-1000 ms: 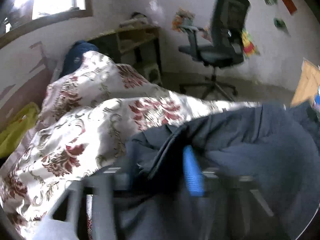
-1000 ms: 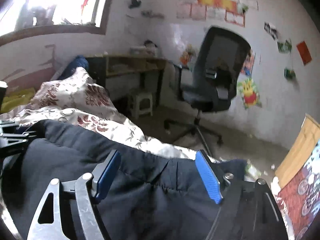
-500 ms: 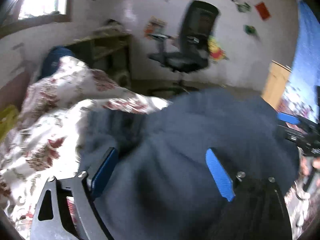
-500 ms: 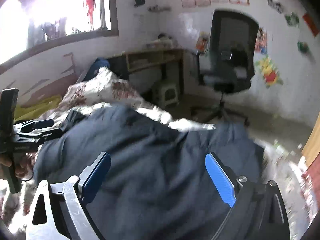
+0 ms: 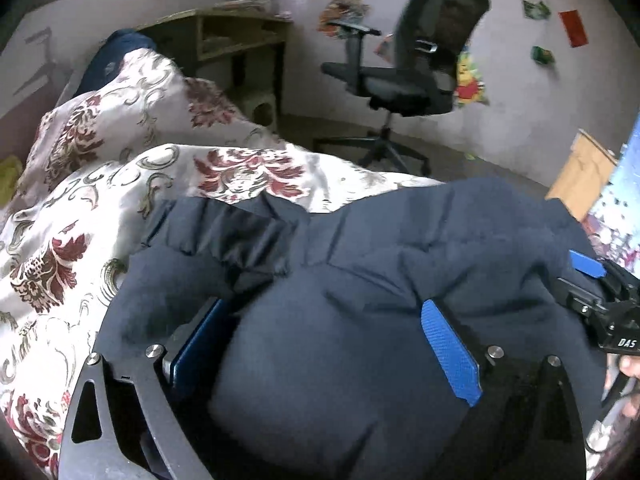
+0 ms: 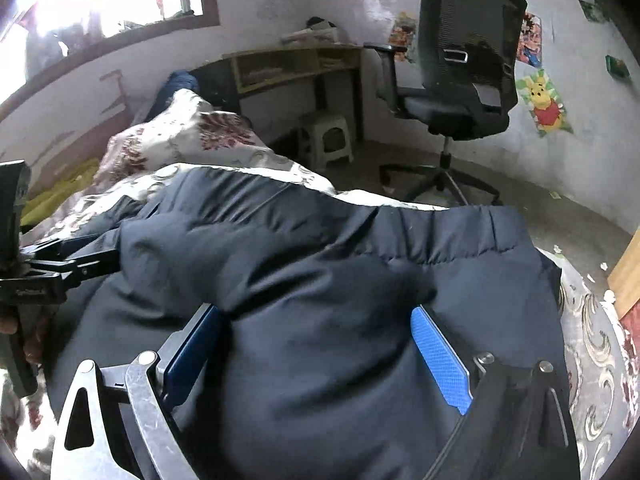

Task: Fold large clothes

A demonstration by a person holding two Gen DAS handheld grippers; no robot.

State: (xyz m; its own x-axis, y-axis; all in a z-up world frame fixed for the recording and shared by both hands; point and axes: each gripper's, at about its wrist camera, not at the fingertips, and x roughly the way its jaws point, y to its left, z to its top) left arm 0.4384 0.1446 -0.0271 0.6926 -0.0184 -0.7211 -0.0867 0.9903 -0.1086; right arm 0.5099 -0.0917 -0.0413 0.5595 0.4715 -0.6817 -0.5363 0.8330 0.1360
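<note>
A dark navy padded jacket (image 5: 360, 260) (image 6: 320, 232) lies bunched on a bed with a floral cover (image 5: 100, 200) (image 6: 592, 320). My left gripper (image 5: 322, 308) rests low over the jacket's left part. Its jaws are opening, and a bulge of fabric sits between the blue pads (image 5: 452, 352) without being pinched. My right gripper (image 6: 314, 312) stands wide open over the right part, with puffy fabric swelling up between its pads (image 6: 440, 360). Each gripper shows at the edge of the other's view: right gripper (image 5: 592, 280), left gripper (image 6: 60, 260), held by a hand.
A black office chair (image 5: 420, 72) (image 6: 460, 80) stands on the floor beyond the bed. A wooden desk (image 5: 240, 36) and a small stool (image 6: 328, 136) are by the far wall. A wooden board (image 5: 580, 176) leans at right. Yellow cloth (image 6: 60, 192) lies by the wall.
Both grippers have sunk onto the jacket and their jaws have spread wider. The jacket's folded part now lies flat on the bed, loose between the pads.
</note>
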